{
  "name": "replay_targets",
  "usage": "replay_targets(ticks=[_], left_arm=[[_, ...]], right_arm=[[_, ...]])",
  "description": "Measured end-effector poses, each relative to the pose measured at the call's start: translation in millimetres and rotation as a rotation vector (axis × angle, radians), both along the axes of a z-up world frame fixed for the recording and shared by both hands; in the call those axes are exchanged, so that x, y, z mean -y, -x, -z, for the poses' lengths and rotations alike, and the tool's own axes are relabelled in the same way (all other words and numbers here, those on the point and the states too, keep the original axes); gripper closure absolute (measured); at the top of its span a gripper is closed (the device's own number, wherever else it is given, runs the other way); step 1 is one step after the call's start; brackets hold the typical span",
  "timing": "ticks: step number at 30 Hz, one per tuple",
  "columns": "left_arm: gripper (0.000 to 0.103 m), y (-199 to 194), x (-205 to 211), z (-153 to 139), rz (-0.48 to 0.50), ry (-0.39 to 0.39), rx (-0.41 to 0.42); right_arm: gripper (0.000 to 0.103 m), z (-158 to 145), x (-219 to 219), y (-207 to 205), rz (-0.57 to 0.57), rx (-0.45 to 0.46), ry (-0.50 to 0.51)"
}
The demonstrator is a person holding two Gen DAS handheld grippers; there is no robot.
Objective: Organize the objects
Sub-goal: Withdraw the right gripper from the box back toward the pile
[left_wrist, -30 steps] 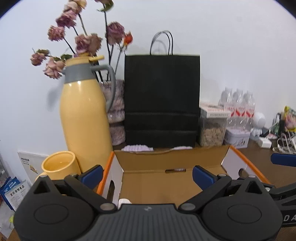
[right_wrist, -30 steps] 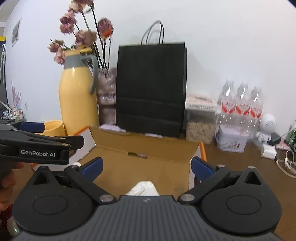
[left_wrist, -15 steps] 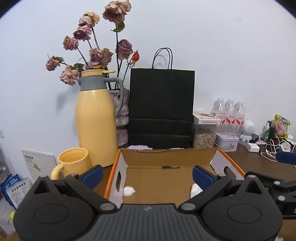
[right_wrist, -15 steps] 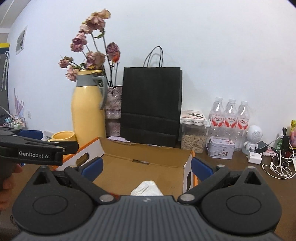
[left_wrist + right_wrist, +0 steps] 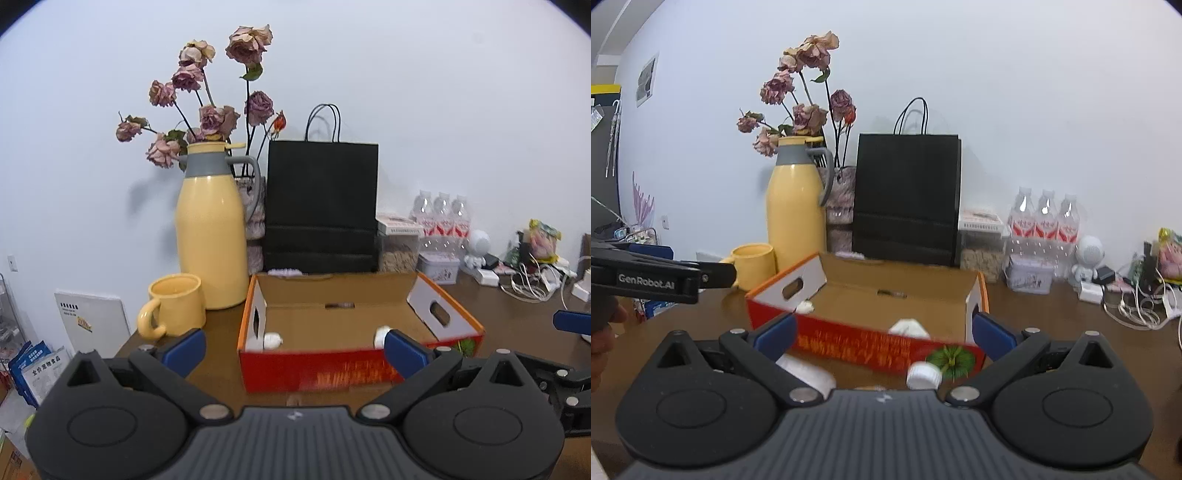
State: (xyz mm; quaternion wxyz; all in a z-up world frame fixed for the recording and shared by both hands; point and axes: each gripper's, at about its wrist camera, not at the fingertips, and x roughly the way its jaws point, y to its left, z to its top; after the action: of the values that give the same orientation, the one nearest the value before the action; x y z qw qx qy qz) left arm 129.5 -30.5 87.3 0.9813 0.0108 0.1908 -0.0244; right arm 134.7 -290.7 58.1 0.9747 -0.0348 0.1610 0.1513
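Two wrist views, desk scene. Open red cardboard box (image 5: 317, 373) sits on brown table (image 5: 517, 317), flaps up, w/ small white objects (image 5: 272, 340) lying inside on its floor. Left gripper (image 5: 293, 349) hovers in front of box, fingers spread wide, nothing held. Right gripper (image 5: 882, 338) likewise in front of box, fingers apart & empty; white cap (image 5: 923, 376) and white item (image 5: 809, 373) lie on table betw. gripper and box front. Behind box: yellow thermos (image 5: 210, 236), yellow mug (image 5: 175, 310) beside it, dried roses (image 5: 210, 118), black paper bag (image 5: 321, 206), water bottles (image 5: 443, 218) at right.
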Motion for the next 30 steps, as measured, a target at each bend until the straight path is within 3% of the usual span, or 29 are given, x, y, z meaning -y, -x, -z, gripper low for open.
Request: replay_targets(ticks=[14, 30], left_arm=[[0.0, 65, -20, 37, 0.002, -0.023, -0.055], [0.0, 87, -33, 63, -0.01, -0.026, -0.095]], right_arm=[[0.0, 33, 12, 67, 0.045, -0.046, 0.001], [0.0, 69, 13, 83, 0.065, -0.139, 0.013]])
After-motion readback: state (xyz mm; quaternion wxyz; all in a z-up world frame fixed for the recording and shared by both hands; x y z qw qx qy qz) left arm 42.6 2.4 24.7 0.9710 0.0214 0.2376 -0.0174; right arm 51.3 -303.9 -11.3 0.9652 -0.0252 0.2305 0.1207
